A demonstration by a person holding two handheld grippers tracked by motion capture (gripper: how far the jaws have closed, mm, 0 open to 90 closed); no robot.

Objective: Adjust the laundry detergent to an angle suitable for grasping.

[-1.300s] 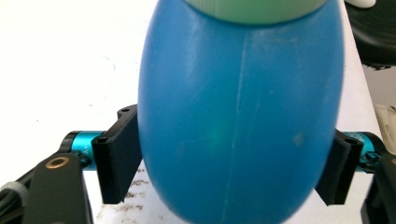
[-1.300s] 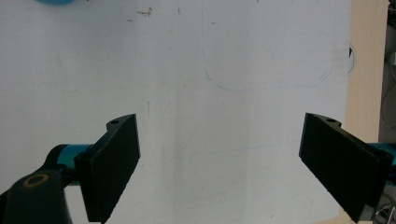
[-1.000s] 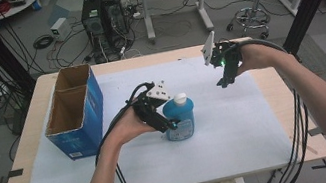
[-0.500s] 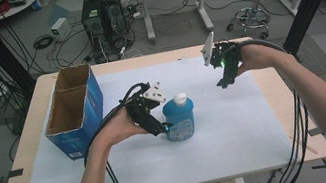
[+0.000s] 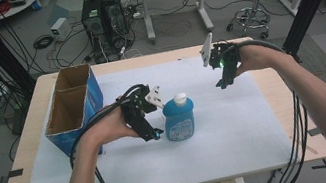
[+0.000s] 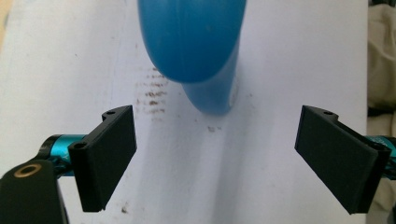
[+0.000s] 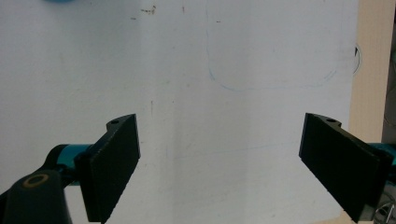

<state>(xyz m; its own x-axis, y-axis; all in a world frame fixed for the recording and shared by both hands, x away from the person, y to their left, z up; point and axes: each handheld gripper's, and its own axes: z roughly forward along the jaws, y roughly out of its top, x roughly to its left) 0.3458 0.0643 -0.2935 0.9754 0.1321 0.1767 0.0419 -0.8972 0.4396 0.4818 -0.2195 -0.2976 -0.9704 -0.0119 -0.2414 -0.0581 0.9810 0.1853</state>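
A blue bottle [image 5: 179, 119] with a white cap stands upright on the white sheet [image 5: 238, 129] near the table's middle. My left gripper [image 5: 151, 134] hangs just left of it, tilted down. Its jaws have just been opening and now stand wide apart. In the left gripper view the bottle [image 6: 191, 42] lies beyond the left gripper [image 6: 215, 158], with nothing between the pads. My right gripper [image 5: 224, 82] hovers over the sheet's far right part. The right gripper view shows the right gripper [image 7: 219, 163] open over bare sheet.
A blue cardboard box [image 5: 72, 105], open on top, stands at the table's left side close to my left forearm. A faint blue outline [image 7: 271, 86] is drawn on the sheet under the right gripper. Cables trail off the table's near edge.
My left gripper has let go of the bottle and drawn back left and a little upward. The bottle stays upright in place. The right hand has not moved.
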